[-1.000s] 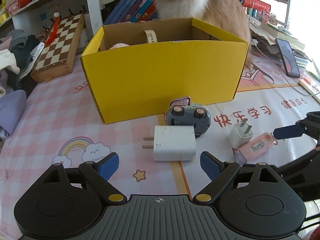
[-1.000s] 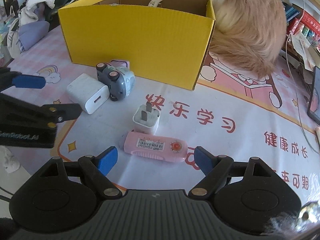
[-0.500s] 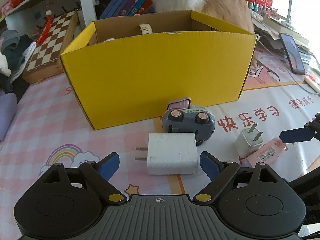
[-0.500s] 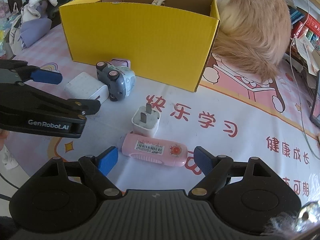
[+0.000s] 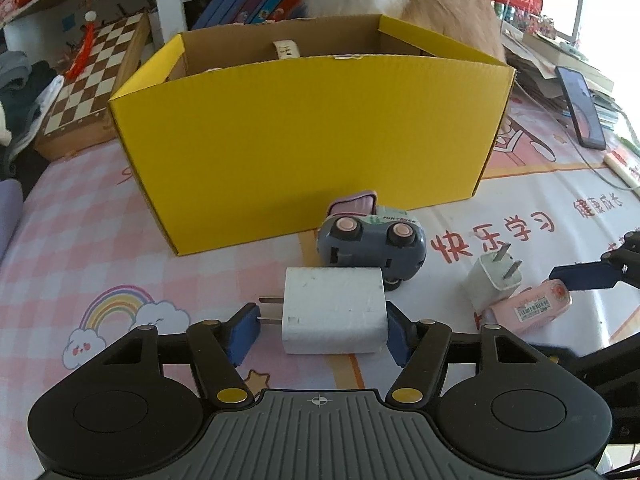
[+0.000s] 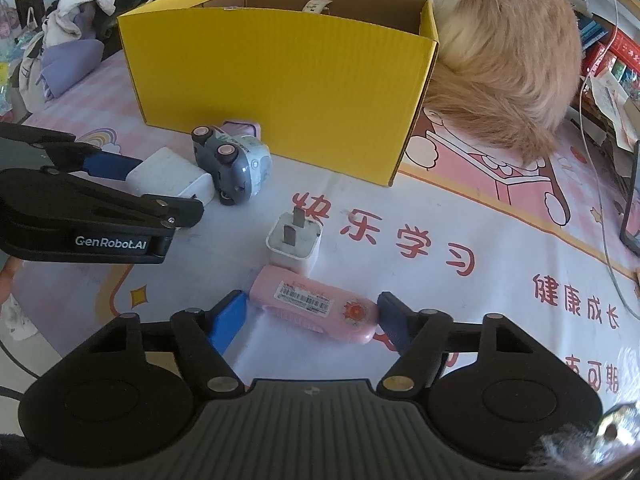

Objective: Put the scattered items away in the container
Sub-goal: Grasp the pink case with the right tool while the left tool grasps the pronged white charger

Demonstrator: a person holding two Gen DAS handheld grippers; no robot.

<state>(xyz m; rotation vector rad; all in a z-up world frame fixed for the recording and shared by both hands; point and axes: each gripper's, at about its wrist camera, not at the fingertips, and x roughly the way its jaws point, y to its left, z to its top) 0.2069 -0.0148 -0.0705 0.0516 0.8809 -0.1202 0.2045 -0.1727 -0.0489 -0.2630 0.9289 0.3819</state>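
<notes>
Four loose items: lie on the printed table mat (image 6: 472, 208) near the front wall of the yellow cardboard box (image 5: 304, 136).
Left gripper (image 5: 320, 332): fingers spread around the large white charger (image 5: 334, 314); the right pad looks to touch the charger's right end, the left pad sits beside the plug prongs; whether it grips I cannot tell.
Large white charger: flat on the mat, prongs pointing left, just near of the toy truck (image 5: 372, 246).
Toy truck: grey-blue, tipped on its side with pink-hubbed wheels showing, close to the box wall; a small lilac item (image 5: 354, 204) lies between it and the box.
Right gripper (image 6: 312, 316): fingers spread at either end of the pink device (image 6: 316, 308); contact at both pads is unclear.
Pink device: oblong, barcode label up, lying flat.
Small white plug adapter (image 6: 294, 242): prongs up, touching the far edge of the pink device.
Box: open-topped; a cream strap end (image 5: 286, 49) shows inside.
Cat (image 6: 504, 48): ginger and white, sitting behind the box's far right corner.
Left background: chessboard (image 5: 94, 80) and heaped clothes (image 6: 76, 32).
Right background: dark phone (image 5: 580, 108) and a cable.
</notes>
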